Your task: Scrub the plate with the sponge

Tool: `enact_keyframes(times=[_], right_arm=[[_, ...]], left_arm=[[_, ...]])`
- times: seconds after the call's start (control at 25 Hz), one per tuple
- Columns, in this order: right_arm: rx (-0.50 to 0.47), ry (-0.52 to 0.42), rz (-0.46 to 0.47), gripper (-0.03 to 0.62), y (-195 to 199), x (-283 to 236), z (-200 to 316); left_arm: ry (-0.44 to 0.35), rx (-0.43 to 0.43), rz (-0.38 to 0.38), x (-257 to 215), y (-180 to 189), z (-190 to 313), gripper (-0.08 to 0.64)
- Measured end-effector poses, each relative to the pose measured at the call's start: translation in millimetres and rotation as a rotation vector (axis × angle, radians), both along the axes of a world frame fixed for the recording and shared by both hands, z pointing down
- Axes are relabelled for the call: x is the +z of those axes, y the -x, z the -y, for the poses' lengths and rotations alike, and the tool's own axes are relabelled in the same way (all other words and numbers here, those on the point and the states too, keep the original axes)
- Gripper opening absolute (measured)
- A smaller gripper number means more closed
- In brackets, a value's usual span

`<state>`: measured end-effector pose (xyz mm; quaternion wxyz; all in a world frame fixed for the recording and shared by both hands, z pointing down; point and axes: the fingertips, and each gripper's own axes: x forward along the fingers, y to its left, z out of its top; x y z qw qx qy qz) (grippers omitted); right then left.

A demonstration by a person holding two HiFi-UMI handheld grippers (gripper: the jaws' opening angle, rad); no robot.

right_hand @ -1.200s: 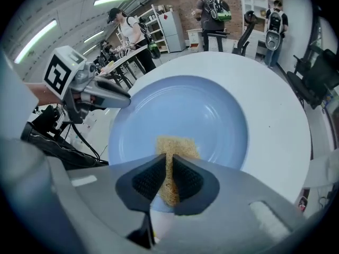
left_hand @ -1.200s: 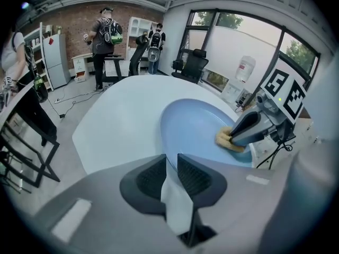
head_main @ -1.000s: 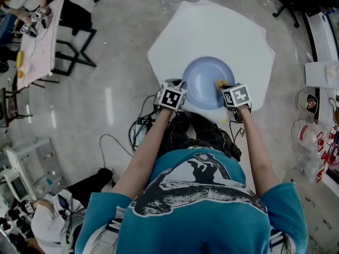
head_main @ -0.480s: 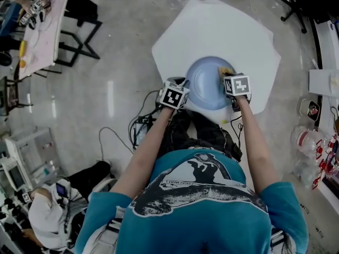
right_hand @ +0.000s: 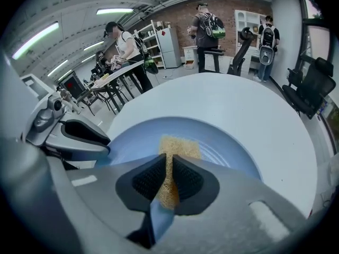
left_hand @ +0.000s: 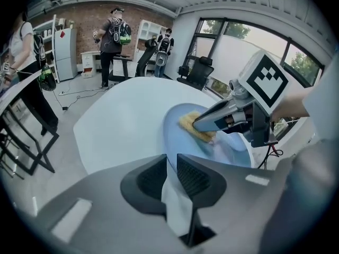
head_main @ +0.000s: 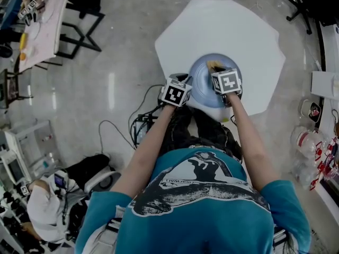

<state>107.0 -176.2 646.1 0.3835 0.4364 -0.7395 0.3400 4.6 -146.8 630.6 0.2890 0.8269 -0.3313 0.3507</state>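
White table (head_main: 249, 41), pale blue plate (head_main: 204, 78), yellow sponge (right_hand: 177, 147)

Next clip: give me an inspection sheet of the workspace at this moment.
Surface: white many-sided table.
Job's things: blue plate on the table; yellow sponge on the plate.
Clutter: nothing seen on the table.
Grippers: left gripper clamps the plate's rim; right gripper grips the sponge.
Cables: black cables on the floor by the table.
Surroundings: people standing, desk, chair.
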Motion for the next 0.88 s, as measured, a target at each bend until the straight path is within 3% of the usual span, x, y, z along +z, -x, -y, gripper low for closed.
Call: enact_keyframes(times=[0.4, 0.52, 0.88], right_arm=[[-0.181, 0.01, 0.03, 0.04, 37.5, 5.3, -54.2], [-0.163, 0.034, 0.043, 0.04, 26.6, 5.9, -70.2], [0.014, 0.052, 0.016, 0.041, -35.9, 15.3, -74.6]], left_arm=[[-0.012, 0.015, -0.012, -3.9, -6.6, 1.4, 0.084], [-0.007, 0.027, 0.009, 0.3, -4.6, -0.6, 0.084], [0.004, 0.024, 0.014, 7.9, -2.9, -0.1, 0.084]])
